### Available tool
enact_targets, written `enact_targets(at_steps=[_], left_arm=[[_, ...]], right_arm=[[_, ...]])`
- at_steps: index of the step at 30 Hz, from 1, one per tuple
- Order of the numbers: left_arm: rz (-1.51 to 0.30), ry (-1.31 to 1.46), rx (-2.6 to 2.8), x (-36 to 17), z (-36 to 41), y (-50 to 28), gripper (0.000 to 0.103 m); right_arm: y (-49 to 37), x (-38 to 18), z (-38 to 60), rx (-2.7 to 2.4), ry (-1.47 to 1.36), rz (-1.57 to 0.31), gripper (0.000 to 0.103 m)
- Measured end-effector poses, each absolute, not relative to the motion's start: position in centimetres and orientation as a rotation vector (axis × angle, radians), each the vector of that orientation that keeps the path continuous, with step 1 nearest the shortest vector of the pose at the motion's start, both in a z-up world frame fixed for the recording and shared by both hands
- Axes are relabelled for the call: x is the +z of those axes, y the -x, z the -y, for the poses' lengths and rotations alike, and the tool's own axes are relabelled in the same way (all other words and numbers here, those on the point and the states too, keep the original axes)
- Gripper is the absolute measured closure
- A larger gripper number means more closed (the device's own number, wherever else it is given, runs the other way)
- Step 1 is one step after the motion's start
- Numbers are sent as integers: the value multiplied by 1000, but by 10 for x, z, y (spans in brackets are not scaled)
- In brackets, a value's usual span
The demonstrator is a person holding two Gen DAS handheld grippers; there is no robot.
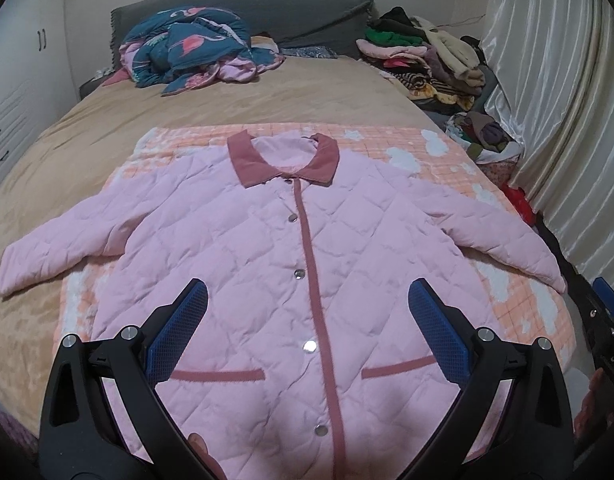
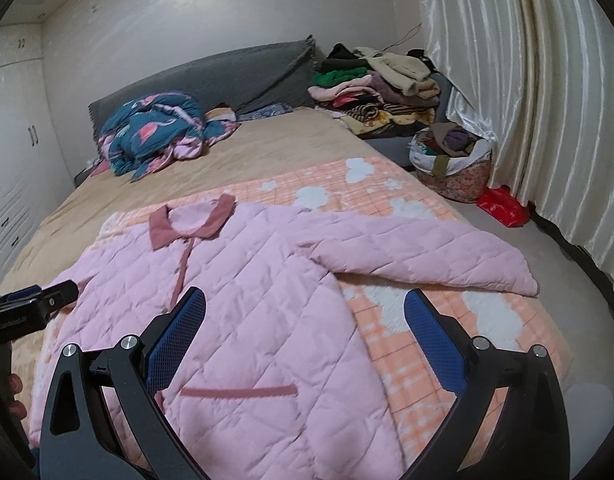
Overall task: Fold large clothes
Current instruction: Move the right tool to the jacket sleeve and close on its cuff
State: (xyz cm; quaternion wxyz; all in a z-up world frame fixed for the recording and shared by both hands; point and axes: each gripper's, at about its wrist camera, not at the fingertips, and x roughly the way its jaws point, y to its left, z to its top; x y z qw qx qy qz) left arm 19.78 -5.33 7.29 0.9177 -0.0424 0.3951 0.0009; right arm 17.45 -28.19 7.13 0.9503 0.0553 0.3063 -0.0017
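Both grippers (image 1: 307, 312) (image 2: 305, 320) wide apart over flat jacket (image 1: 267, 264).

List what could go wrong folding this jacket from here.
The jacket is thick and quilted, so folds may spring back open. Its right sleeve reaches the bed's edge and could slide off. The loose blanket under it may get pinched too. Both grippers, left and right, are open, holding nothing.

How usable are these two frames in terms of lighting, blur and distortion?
Left wrist: dim, even light, strong fisheye bending with dark corners, pink jacket sharp, slight sheen on the curtain. Right wrist: same barrel distortion, curtain glare brighter, jacket hem softly blurred near the frame's bottom.
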Motion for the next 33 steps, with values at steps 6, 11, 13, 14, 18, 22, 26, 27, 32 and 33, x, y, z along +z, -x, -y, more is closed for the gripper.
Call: enact_targets(at_steps=[6,11,13,14,18,22,26,27,32,33], left_arm=[[-827,89,-17,79,69,-215,9],[-830,78,-40,81,84,-231,9],[-830,72,-48,79,90,-240,9],[-832,69,-49,78,93,-245,9],[-838,58,-61,72,105,-260,9],[-850,51,-61,64,111,-275,9],[-873,43,-64,47,117,-289,9],[-880,44,-64,43,118,-293,9],[-907,25,-60,24,123,-304,9],[-914,18,-61,19,124,-307,9]], right_arm=[[-188,77,306,-54,-141,-614,4],[-198,78,332,-103,-178,-611,4],[-204,77,344,-129,-200,-610,4],[-207,76,351,-140,-215,-607,4],[-218,69,381,-187,-276,-609,4],[-228,58,409,-232,-332,-620,4],[-240,39,435,-280,-380,-650,4],[-243,33,440,-292,-391,-659,4],[-258,9,460,-340,-424,-696,4],[-262,2,463,-358,-429,-706,4]])
